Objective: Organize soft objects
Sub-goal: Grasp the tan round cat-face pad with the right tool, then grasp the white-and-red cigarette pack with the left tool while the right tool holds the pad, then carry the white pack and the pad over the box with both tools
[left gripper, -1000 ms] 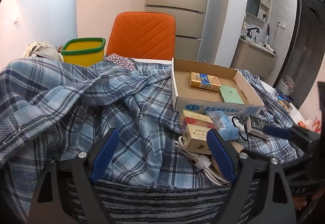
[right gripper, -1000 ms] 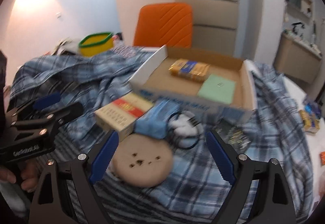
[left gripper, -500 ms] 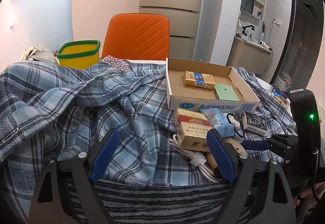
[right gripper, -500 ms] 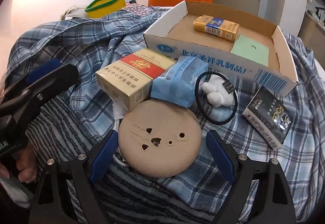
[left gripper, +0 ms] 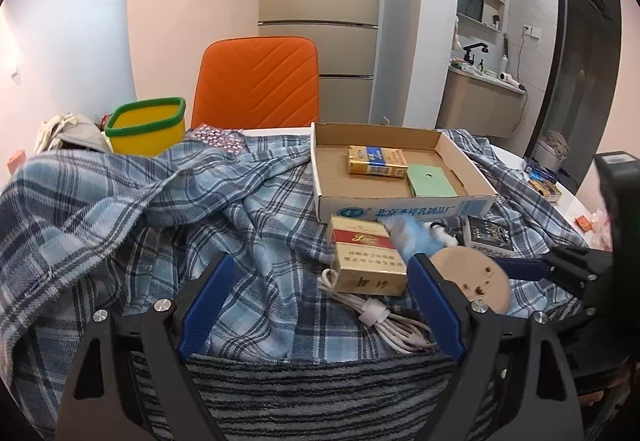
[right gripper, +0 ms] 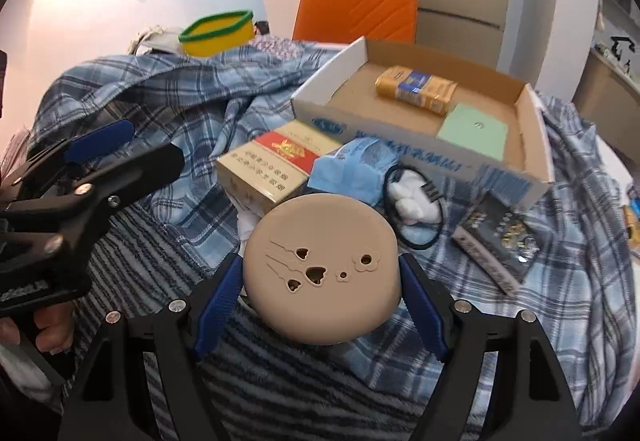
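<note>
A tan round disc (right gripper: 320, 269) with small cut-out holes lies on the blue plaid cloth (right gripper: 168, 97), seen also as the disc (left gripper: 472, 277) in the left wrist view. My right gripper (right gripper: 320, 273) straddles it; its jaws are closing, and both blue pads sit against its rim. My left gripper (left gripper: 320, 281) hangs open over the plaid cloth (left gripper: 140, 209) and a grey striped fleece (left gripper: 320, 393), with nothing between its fingers. A soft blue tissue pack (right gripper: 352, 169) lies just behind the disc.
A shallow cardboard box (right gripper: 532, 113) holds a gold-and-blue pack (right gripper: 416, 89) and a green card. In front of it lie a red-and-cream carton (right gripper: 276, 161), a black hair tie around white fluff (right gripper: 412, 201), a dark packet (right gripper: 500, 237) and a white cable (left gripper: 384, 321). Behind stand a yellow tub (left gripper: 144, 125) and an orange chair (left gripper: 256, 81).
My right gripper has dropped in over the tan disc and its pads have narrowed onto its rim. The left gripper has stayed over the cloth.
</note>
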